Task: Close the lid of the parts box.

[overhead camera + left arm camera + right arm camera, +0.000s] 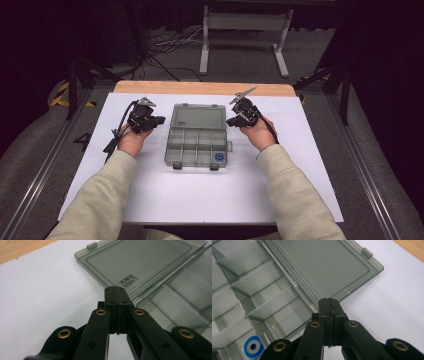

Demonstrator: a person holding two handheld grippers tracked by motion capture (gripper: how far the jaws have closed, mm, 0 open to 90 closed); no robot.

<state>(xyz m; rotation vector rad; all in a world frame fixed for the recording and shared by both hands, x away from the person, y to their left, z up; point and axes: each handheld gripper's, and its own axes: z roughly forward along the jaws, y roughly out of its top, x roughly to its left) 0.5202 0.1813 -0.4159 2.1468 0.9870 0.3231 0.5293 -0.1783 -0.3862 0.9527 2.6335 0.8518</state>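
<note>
With jaws pressed together and empty, the left gripper [159,120] and right gripper [229,121] are flanking the open organizer box [197,135], likely needing to swing its lid [198,118] shut.

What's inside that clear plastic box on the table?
The box lies open, its lid flat behind. One near corner compartment holds a blue ring; the other compartments look empty. Nothing covers them.

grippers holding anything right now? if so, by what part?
Nothing is held. The left gripper and right gripper are both shut on nothing, one at each side of the open organizer box, near its lid.
</note>
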